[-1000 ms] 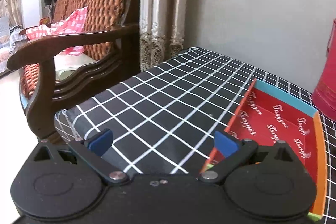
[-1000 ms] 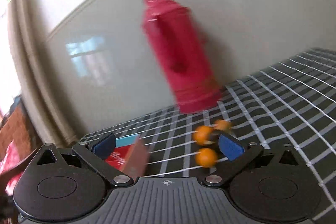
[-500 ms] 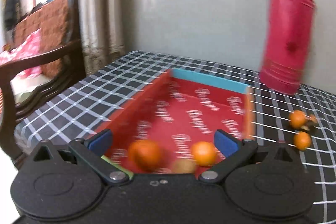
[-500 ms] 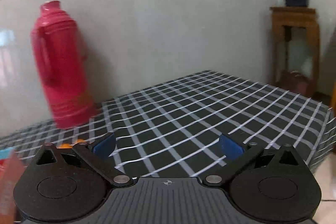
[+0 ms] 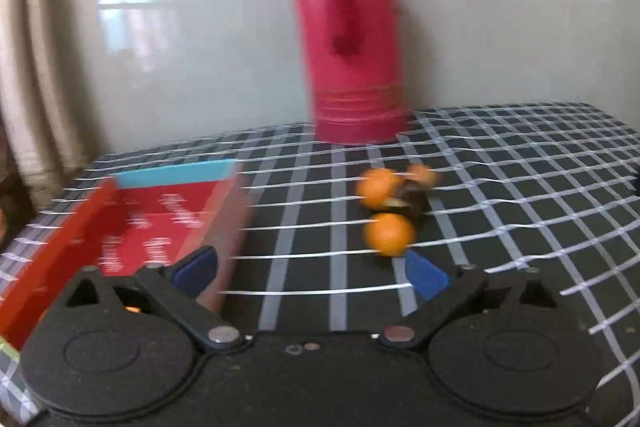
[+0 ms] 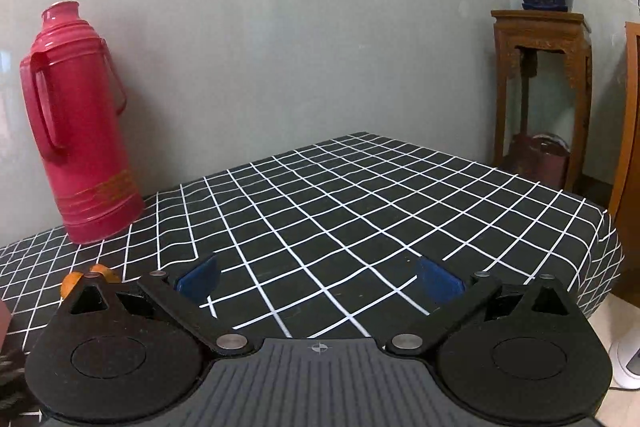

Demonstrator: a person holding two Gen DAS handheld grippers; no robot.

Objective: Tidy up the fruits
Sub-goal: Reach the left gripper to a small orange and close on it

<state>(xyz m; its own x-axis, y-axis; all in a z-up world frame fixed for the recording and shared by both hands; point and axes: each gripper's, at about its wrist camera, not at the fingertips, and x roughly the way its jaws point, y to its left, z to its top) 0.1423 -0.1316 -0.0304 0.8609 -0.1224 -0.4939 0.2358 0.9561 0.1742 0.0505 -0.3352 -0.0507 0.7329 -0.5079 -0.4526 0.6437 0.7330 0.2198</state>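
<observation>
Three small oranges (image 5: 390,233) clustered on checked cloth — beside the red box (image 5: 160,223).

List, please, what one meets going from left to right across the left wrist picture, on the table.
Red box → left gripper, open over bare checked cloth → red thermos flask at the back → cluster of small oranges.

Under my fingers the counter (image 6: 360,195) wears a black cloth with a white grid. On it a red flask (image 5: 348,35) stands upright by the wall, a red tray (image 5: 132,223) lies left, and three oranges (image 5: 390,233) cluster near a dark lump (image 5: 416,197).
</observation>
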